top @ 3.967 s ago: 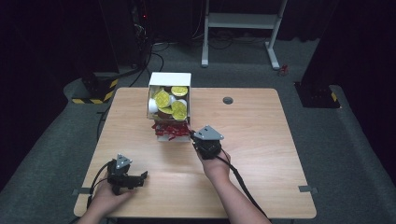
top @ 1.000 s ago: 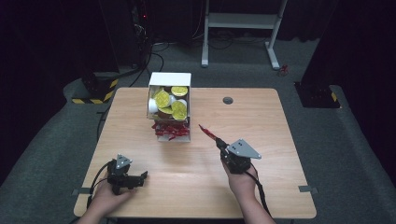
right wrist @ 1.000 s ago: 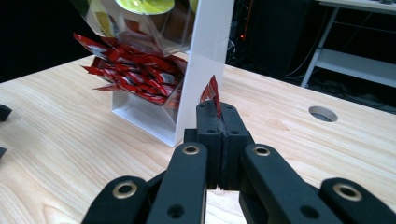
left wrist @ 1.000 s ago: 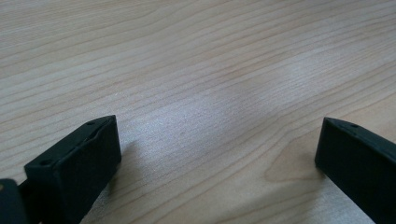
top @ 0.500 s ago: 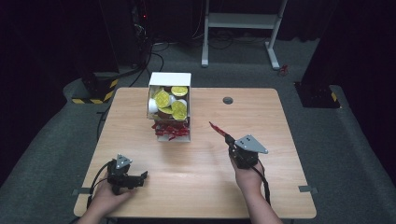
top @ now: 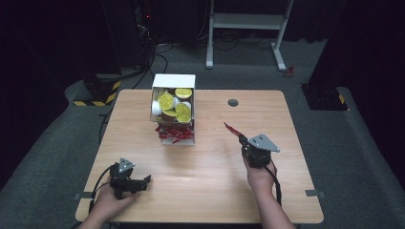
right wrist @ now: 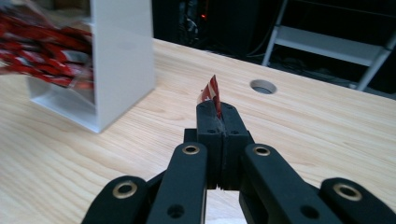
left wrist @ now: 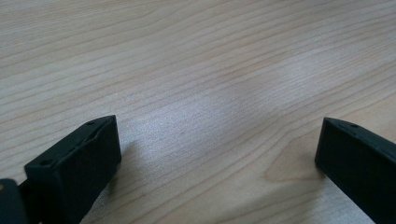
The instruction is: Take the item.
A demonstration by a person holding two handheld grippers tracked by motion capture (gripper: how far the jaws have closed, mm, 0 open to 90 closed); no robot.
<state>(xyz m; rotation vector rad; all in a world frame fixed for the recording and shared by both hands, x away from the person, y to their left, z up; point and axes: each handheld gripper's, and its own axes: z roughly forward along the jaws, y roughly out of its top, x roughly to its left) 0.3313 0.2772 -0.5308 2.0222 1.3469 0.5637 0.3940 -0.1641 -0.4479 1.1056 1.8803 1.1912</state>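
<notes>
A white box (top: 173, 81) stands at the table's back middle, with yellow-lidded cups (top: 166, 101) in its upper part and red packets (top: 174, 132) in its lower tray. My right gripper (top: 241, 137) hovers right of the box, shut on one thin red packet (top: 232, 129) that sticks out past its tips. In the right gripper view the packet (right wrist: 211, 91) pokes up between the closed jaws, with the box (right wrist: 122, 56) at the left. My left gripper (top: 147, 179) rests on the near left of the table, jaws wide apart with bare wood (left wrist: 210, 107) between them.
A round cable hole (top: 232, 102) sits in the table's back right. A white frame stand (top: 248, 21) and dark equipment stand on the floor beyond the far edge. The wooden table (top: 200, 191) stretches between the two hands.
My right gripper has carried the red packet from beside the box to the right and slightly nearer. The left gripper has stayed put.
</notes>
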